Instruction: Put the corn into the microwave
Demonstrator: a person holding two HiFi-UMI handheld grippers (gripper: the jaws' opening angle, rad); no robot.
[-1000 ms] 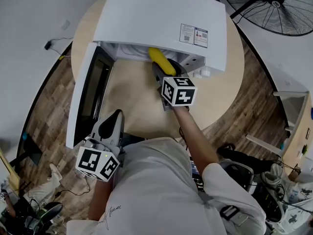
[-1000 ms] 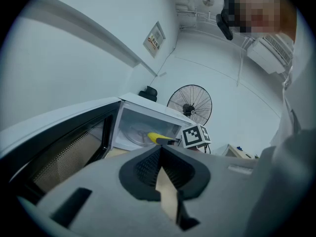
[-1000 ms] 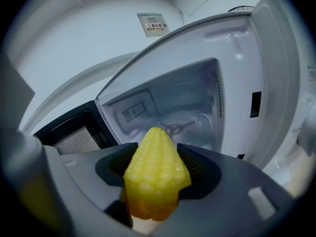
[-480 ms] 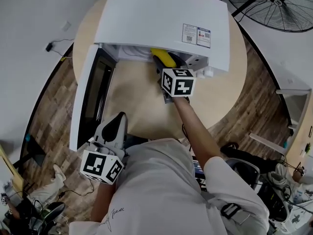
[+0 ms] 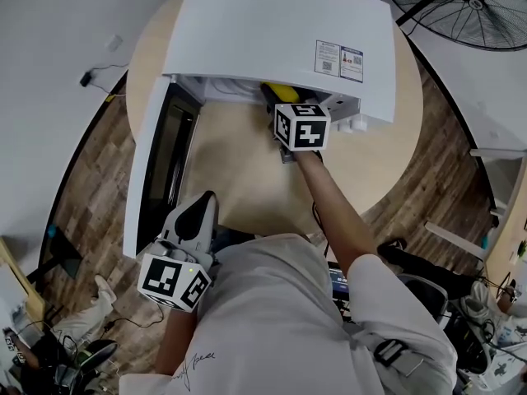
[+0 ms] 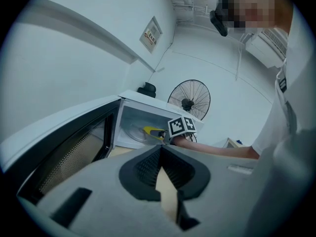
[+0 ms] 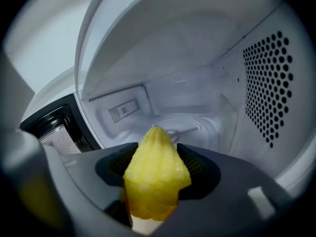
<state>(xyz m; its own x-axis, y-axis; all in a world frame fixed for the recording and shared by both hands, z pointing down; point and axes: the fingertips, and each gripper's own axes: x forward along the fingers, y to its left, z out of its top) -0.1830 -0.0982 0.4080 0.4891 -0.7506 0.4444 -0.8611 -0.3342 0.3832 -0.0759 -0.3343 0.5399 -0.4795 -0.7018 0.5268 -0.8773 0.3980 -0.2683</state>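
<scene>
Right gripper view: bumpy tapered corn (image 7: 157,181) in right tongs (image 7: 157,168); glossy microwave (image 7: 168,95).

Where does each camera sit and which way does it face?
Head view: on the head, steeply down over microwave and round table; shirt, right forearm show.
Left gripper view: on left gripper, facing open microwave door; shut jaws show.
Right gripper view: on right gripper, into cavity; jaws hold corn.
Shared: corn in all three.

The person wears a white shirt (image 5: 272,319) with short sleeves (image 5: 375,290); small dark writing (image 5: 186,360) sits at 7 o'clock in the head view. The left gripper (image 5: 202,204) and right gripper (image 7: 157,174) are grey with black ribbed pads (image 6: 145,169). Each carries a white cube (image 5: 301,126) with black square marks.
</scene>
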